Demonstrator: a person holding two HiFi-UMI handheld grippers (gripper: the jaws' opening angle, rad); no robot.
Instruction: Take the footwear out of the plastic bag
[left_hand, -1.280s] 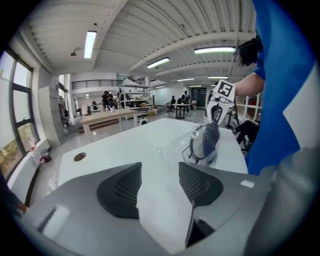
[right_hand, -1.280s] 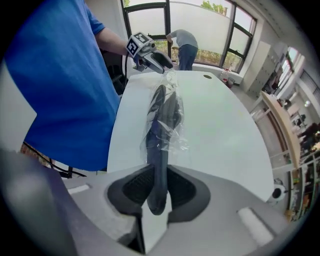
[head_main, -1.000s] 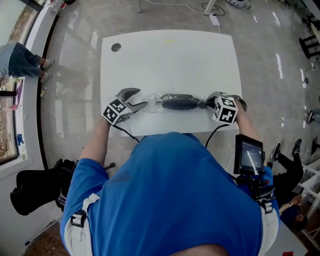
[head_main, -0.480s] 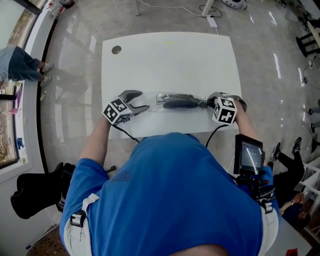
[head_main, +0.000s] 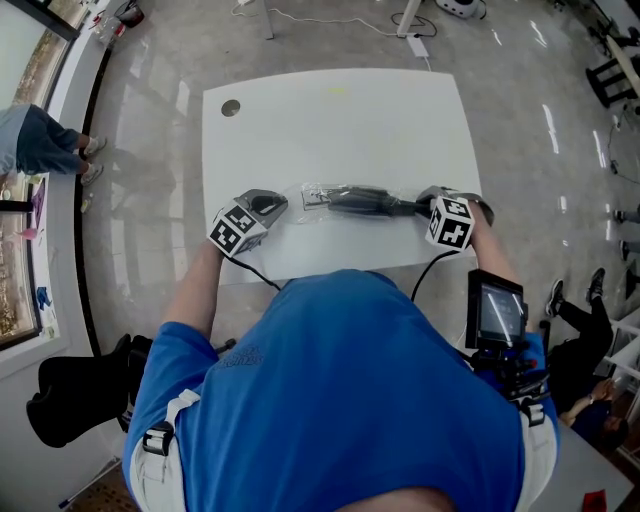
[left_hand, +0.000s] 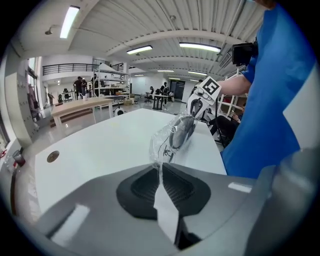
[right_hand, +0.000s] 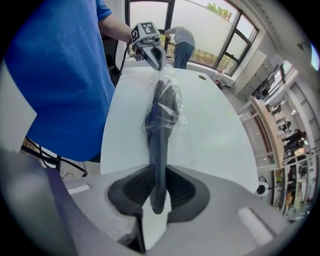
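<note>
Footwear (head_main: 365, 203): long axis left-right, between grippers
Left gripper (left_hand: 161, 175): just closed, clenching plastic bag (left_hand: 159, 147) edge
Right gripper (right_hand: 157, 192): grasping footwear end

Left gripper (left_hand: 161, 172): jaws having just been closing, now pinching the plastic bag (left_hand: 167, 140) film; tilting down by the table's (head_main: 340, 130) front edge, leftward.
Right gripper (right_hand: 157, 192): clamping the footwear's (right_hand: 160, 115) end, pointing steeply down, rightward.
Forearms: reaching forward, spread apart.

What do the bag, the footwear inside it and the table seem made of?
The clear crinkled bag: thin glossy plastic film, see-through with shiny creases. The dark flat footwear: probably rubber or foam, matte. The white table: smooth, perhaps laminate.
</note>
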